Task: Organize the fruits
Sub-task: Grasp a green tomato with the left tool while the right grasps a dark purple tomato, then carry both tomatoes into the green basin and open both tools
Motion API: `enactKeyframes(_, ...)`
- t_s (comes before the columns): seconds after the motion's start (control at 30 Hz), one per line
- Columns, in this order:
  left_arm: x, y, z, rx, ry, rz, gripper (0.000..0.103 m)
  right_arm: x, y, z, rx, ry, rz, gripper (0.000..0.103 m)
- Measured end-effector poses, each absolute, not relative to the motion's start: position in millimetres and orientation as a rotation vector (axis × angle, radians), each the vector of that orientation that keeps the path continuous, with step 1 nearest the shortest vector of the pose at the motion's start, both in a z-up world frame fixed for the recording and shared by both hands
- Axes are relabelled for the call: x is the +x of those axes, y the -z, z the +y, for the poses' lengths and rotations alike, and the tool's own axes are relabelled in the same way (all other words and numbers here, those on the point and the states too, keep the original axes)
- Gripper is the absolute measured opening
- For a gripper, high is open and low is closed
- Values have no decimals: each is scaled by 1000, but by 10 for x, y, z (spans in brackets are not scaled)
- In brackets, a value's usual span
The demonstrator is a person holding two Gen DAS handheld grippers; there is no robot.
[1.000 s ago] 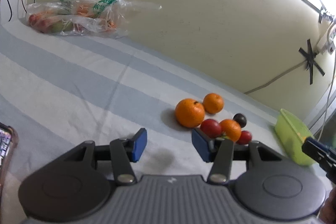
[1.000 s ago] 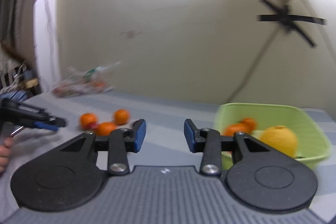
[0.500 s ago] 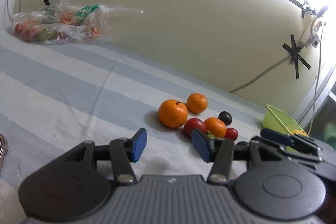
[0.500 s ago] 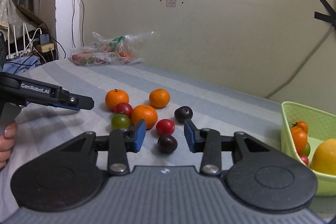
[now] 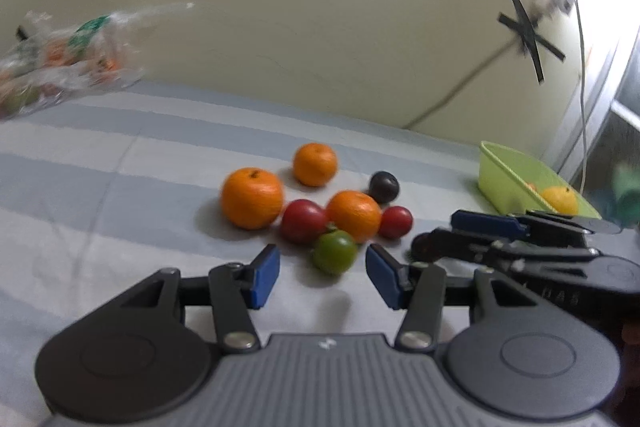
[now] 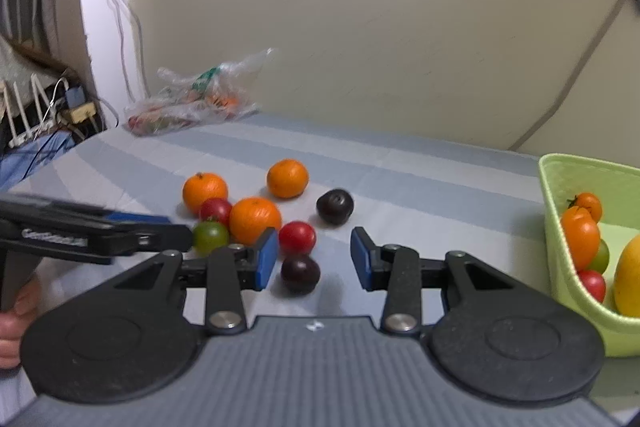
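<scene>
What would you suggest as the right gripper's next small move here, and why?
Probably ease the right gripper forward and close on the dark plum: its jaws are open and empty, the plum lies just ahead between them, and the green basket is close by.

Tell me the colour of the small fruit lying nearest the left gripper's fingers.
Green. The small green fruit shows best in the left wrist view.

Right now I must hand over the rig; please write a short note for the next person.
Left gripper: fingers open, empty, aimed at the green tomato.
Right gripper: fingers open, empty, the near dark plum between them, not gripped.
On the striped cloth: three oranges, two red tomatoes, the green one, two plums.
Done: some fruit already in the green basket.
Left: move the loose fruit into it.
</scene>
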State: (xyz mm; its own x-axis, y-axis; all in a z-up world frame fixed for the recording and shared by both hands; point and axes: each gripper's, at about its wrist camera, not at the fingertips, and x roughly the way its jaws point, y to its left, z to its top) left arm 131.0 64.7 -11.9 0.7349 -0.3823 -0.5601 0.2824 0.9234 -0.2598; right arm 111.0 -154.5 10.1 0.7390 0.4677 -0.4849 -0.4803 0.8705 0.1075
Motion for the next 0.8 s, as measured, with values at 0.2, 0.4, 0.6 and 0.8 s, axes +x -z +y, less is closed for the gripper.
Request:
enactKeyframes(0.2, 1371, 148, 524, -131, 361, 664, 33, 1135, -44, -1430, -90, -542, 578, 43)
enactKeyframes(0.4, 1292, 142, 526, -132, 354, 662, 26, 1150, -21, -1391, -118, -517, 603, 26)
enactKeyframes(0.6, 1048, 139, 396, -150, 443, 674, 26, 887, -18, -1367, -155, -535, 579, 25)
enactKeyframes(0.8, 1000, 40, 164, -145, 510, 676, 26, 625, -57, -1609, -116, -492, 551, 25)
